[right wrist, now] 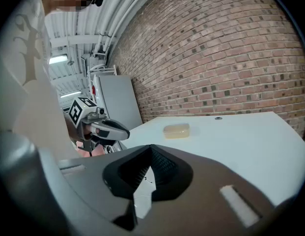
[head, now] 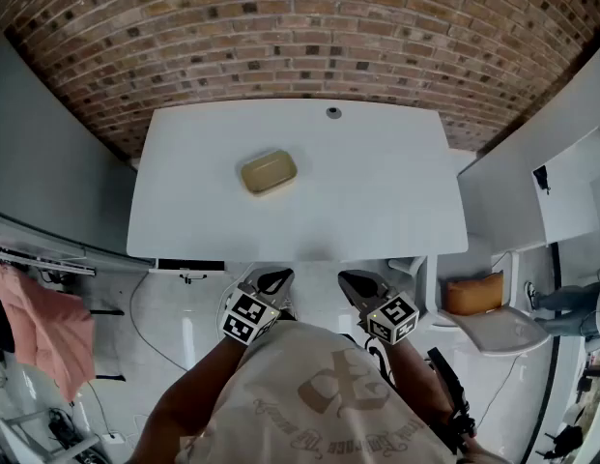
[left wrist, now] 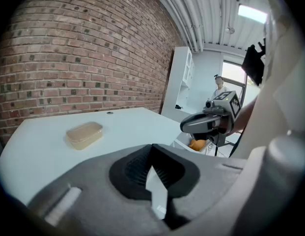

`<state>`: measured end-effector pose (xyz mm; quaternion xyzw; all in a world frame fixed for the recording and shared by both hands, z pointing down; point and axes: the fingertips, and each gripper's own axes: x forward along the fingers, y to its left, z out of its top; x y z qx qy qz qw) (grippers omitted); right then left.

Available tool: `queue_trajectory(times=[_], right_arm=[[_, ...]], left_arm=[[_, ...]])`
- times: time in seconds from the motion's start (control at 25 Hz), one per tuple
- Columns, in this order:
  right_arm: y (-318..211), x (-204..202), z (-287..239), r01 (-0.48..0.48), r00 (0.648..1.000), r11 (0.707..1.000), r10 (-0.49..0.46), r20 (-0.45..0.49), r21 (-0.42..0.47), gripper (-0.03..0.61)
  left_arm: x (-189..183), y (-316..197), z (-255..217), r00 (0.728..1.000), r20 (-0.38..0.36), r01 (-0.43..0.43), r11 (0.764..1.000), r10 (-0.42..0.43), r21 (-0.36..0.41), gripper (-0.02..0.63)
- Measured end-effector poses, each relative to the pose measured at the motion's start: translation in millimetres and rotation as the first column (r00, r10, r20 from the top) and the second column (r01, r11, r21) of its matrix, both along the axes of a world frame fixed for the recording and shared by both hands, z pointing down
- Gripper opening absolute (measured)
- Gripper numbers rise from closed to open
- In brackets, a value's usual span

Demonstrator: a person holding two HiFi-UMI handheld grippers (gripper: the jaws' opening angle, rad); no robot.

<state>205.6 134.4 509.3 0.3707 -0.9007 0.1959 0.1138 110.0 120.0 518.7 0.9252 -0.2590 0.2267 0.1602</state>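
A tan lidded container [head: 269,173] lies on the white table [head: 377,201], left of its middle. My left gripper [head: 271,281] and right gripper [head: 358,284] hover side by side below the table's near edge, close to my body and well short of the container. Both are shut with nothing between the jaws. In the left gripper view the left gripper [left wrist: 153,151] has its pads meeting at the tips, with the container [left wrist: 84,134] ahead to the left and the right gripper [left wrist: 206,123] to the right. From the right gripper [right wrist: 151,151], the container [right wrist: 176,130] sits far ahead and the left gripper [right wrist: 100,127] shows at left.
A brick wall [head: 280,37] runs behind the table, which has a small grey grommet [head: 333,113] at its far edge. A grey panel [head: 39,162] stands left, above a pink cloth [head: 48,327]. At right are a white cabinet [head: 560,191] and an orange cushion [head: 473,295].
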Motion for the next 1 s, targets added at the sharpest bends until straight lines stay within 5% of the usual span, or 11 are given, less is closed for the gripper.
queue_trajectory(times=[1.0], right_arm=[[34.0, -48.6, 17.4, 0.046, 0.999, 0.999, -0.046, 0.015, -0.022, 0.008]], left_arm=[[-98.7, 67.6, 16.2, 0.971, 0.000, 0.240, 0.971, -0.240, -0.022, 0.003]])
